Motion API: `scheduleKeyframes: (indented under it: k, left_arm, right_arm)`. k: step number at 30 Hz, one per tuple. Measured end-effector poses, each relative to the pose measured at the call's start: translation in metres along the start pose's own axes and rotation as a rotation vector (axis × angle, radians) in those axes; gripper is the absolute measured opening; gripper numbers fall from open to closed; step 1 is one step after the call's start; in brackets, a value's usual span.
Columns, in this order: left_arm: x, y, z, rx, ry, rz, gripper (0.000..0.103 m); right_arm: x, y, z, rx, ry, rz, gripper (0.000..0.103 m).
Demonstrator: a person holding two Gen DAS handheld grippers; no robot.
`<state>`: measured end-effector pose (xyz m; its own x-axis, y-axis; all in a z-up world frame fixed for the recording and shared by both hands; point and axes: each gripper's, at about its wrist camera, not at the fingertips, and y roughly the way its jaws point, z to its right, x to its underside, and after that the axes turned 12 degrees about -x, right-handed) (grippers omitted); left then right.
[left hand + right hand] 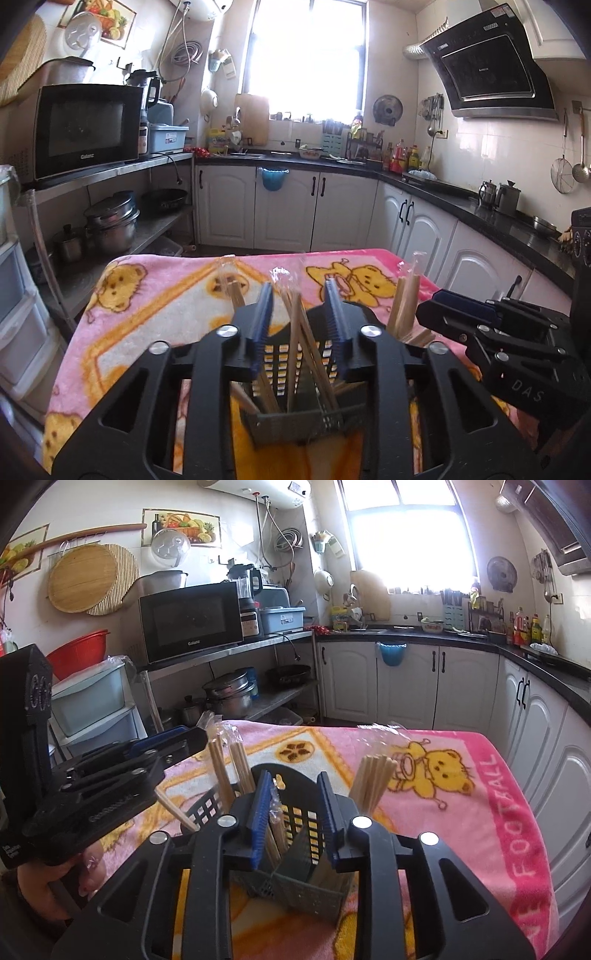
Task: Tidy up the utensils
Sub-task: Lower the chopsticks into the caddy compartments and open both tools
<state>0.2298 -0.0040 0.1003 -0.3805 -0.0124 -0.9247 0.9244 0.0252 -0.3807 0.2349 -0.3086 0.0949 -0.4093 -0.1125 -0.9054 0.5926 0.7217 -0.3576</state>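
My left claw [299, 314] and right claw [295, 805]: black frames, blue ribbed pads, silver screws; white lettering, possibly "DAS".

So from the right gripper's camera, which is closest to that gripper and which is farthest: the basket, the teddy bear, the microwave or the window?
1. basket, right at the right gripper
2. teddy bear, ahead on the right
3. microwave, far on the left
4. window, back wall

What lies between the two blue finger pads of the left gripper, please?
In the left wrist view, wrapped wooden chopsticks stand in the black utensil basket between the open left gripper's pads, touching neither.
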Motion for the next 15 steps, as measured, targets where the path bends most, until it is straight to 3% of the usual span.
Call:
scheduleKeyframes:
  k: [1, 15]
  left_arm:
    - [0.001, -0.002, 0.0, 0.001, 0.003, -0.001, 0.037]
    - [0.015, -0.039, -0.011, 0.015, -0.01, -0.03, 0.078]
  right_arm:
    - [0.001, -0.003, 0.001, 0.0, 0.0, 0.0, 0.028]
    - [0.017, -0.036, -0.013, -0.003, -0.021, -0.011, 0.042]
